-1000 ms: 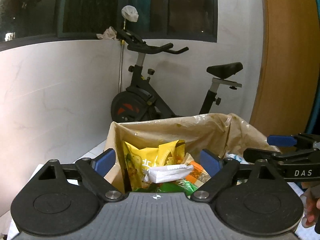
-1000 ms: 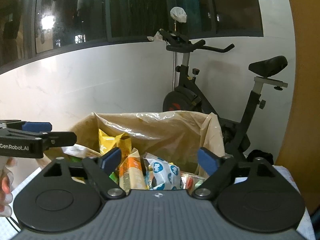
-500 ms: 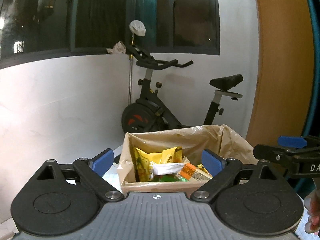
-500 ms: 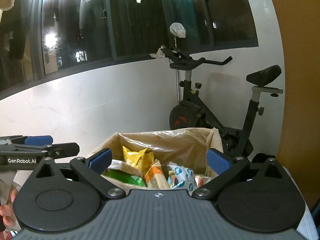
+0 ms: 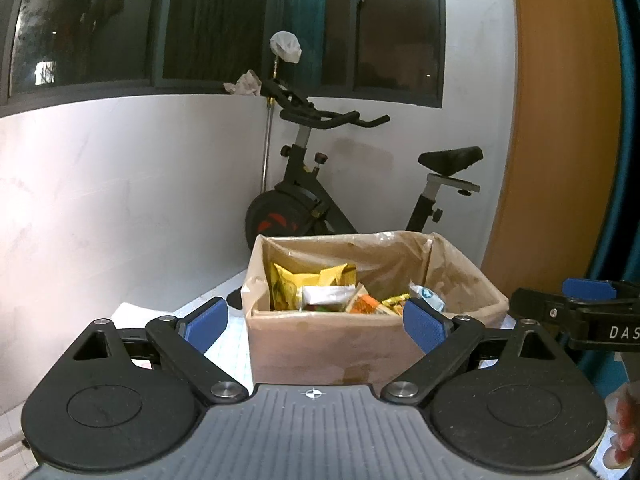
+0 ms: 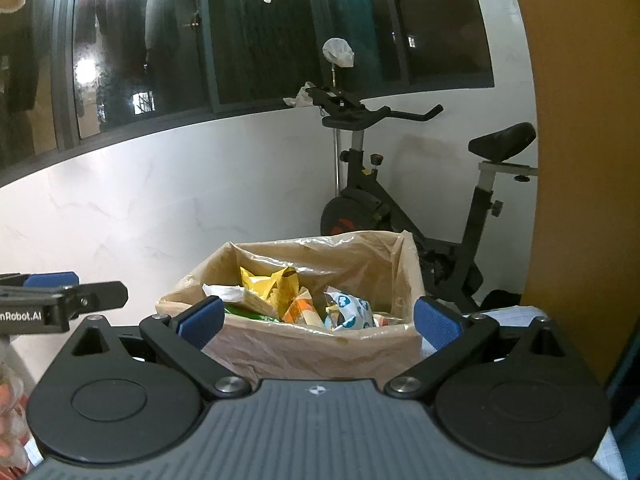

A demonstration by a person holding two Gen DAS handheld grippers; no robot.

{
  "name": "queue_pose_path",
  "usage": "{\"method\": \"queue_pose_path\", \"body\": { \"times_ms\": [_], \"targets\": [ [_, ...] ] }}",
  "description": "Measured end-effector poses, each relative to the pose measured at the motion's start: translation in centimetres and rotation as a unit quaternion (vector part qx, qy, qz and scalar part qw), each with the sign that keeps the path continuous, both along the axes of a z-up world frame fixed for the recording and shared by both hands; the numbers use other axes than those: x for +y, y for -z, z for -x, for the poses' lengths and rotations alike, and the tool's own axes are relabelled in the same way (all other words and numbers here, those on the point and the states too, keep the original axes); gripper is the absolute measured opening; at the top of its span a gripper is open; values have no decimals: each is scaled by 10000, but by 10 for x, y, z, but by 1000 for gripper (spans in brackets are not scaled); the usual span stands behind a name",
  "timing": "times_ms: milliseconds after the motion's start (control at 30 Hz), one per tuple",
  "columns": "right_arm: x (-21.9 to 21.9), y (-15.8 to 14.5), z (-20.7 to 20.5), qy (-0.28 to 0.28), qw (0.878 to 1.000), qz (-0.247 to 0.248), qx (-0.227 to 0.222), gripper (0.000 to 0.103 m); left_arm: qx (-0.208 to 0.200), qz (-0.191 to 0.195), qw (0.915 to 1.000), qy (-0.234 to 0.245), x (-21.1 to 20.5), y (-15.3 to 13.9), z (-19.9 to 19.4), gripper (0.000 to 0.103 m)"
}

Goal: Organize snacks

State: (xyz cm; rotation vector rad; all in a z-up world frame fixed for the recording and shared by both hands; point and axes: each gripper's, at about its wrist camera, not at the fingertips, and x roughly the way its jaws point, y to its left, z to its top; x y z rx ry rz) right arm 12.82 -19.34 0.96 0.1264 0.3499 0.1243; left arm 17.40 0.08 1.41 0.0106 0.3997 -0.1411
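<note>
A cardboard box [image 5: 320, 348] lined with clear plastic stands on the table ahead of both grippers. It holds several snack packs: a yellow bag [image 5: 296, 284], a white packet [image 5: 328, 294], an orange pack [image 5: 366, 304] and a blue-and-white pack [image 6: 348, 308]. My left gripper [image 5: 316, 322] is open, short of the box's near wall, with nothing between its fingers. My right gripper [image 6: 316, 320] is open wide and also empty, in front of the box [image 6: 316, 344]. Each gripper shows at the other view's edge.
An exercise bike [image 5: 320, 200] stands behind the box against a white wall under dark windows. An orange-brown panel [image 5: 560, 140] rises on the right. White sheets [image 5: 236, 344] cover the table beside the box. A hand [image 5: 624, 432] shows at the right edge.
Both grippers have drawn back and risen from over the box, so its front wall now shows. The right gripper's jaws have spread wider.
</note>
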Motion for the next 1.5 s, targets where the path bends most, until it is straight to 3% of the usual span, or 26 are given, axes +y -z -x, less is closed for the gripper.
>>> {"method": "queue_pose_path", "body": {
  "times_ms": [1500],
  "targets": [
    [-2,-3,10,79,9999,11,121,103,-24,-45,10000,-23,-8,0,10,96]
  ]
}}
